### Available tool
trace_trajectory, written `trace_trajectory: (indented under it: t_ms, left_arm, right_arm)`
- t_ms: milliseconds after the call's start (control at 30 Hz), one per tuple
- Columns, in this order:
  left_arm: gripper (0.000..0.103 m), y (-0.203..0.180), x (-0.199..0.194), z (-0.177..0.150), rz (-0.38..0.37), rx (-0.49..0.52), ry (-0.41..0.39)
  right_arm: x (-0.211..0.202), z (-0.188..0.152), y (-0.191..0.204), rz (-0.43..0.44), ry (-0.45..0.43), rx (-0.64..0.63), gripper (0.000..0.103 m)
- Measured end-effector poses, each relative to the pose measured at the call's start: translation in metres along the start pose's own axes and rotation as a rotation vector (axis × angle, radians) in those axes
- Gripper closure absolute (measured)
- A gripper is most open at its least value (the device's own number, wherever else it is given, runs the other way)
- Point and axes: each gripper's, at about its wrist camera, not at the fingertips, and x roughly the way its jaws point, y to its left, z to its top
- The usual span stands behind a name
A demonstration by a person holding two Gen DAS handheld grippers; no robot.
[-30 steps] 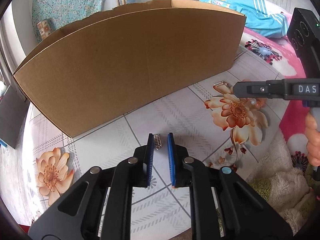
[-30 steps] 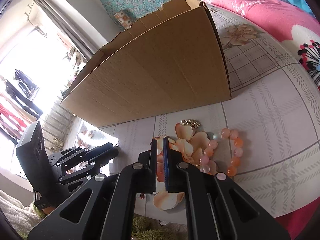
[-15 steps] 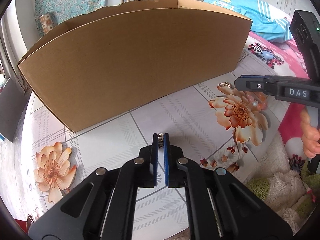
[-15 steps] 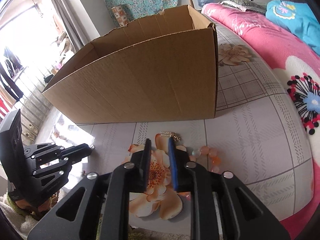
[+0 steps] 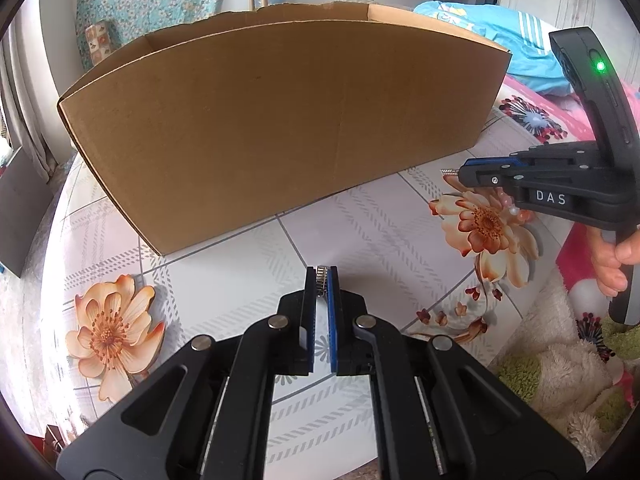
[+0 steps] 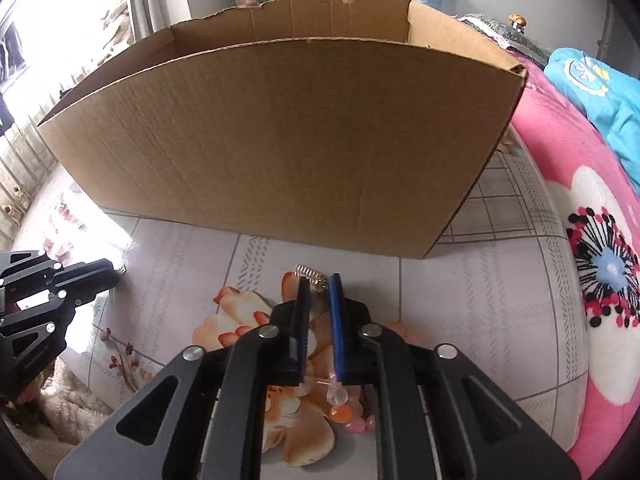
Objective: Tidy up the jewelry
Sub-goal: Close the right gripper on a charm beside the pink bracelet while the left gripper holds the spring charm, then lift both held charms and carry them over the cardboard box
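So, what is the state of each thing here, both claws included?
Left claw: shut on the silver band.
Silver band: pinched at the claw tips.
Right claw: just closed, shut on the silver clip.
Silver clip: held between the tips, sticking out forward.
Bead bracelet: lying loose on the tablecloth, under the right claw.
Cardboard box: upright, top open.

We are seeing a small silver ridged ring (image 5: 321, 276) standing on edge at the centre of the left wrist view. A silver crystal-set clasp (image 6: 310, 274) is lying just above centre in the right wrist view, on an orange printed flower. A bracelet of pink, orange and clear beads (image 6: 345, 411) is trailing lower, toward the bottom centre.
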Motion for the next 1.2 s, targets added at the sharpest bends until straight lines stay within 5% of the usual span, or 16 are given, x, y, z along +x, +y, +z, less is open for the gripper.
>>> trace_trajectory:
  t_ms: [100,467,633,733,900,967,1000,1200]
  left_arm:
    - [0.099,0.002,-0.001,-0.001,-0.005,-0.003,-0.005]
    - [0.099,0.007,-0.004,-0.005,-0.018,-0.006,-0.019]
    - [0.099,0.010,-0.006,-0.006,-0.026,-0.014,-0.022]
    - [0.099,0.010,-0.006,-0.006,-0.027,-0.011,-0.023]
    - [0.099,0.011,-0.007,-0.007,-0.029,-0.005,-0.022]
    - [0.099,0.011,-0.007,-0.007,-0.030,-0.005,-0.022]
    - [0.099,0.011,-0.007,-0.007,-0.030,-0.005,-0.022]
    - [0.099,0.013,-0.008,-0.007,-0.032,-0.007,-0.025]
  right_arm:
    - [-0.001,-0.001,0.000,0.008,0.007,0.016,0.099]
    - [-0.055,0.006,-0.018,0.242,-0.112,0.206,0.099]
    - [-0.047,0.009,-0.015,0.177,-0.076,0.162,0.097]
    - [-0.030,0.007,-0.007,0.147,-0.017,0.115,0.077]
    - [-0.002,0.006,0.005,0.048,0.052,0.007,0.076]
    - [0.001,0.007,0.007,0.024,0.057,-0.022,0.081]
    - [0.001,0.008,0.008,0.016,0.062,-0.037,0.098]
    - [-0.004,0.009,-0.008,0.133,0.078,0.059,0.100]
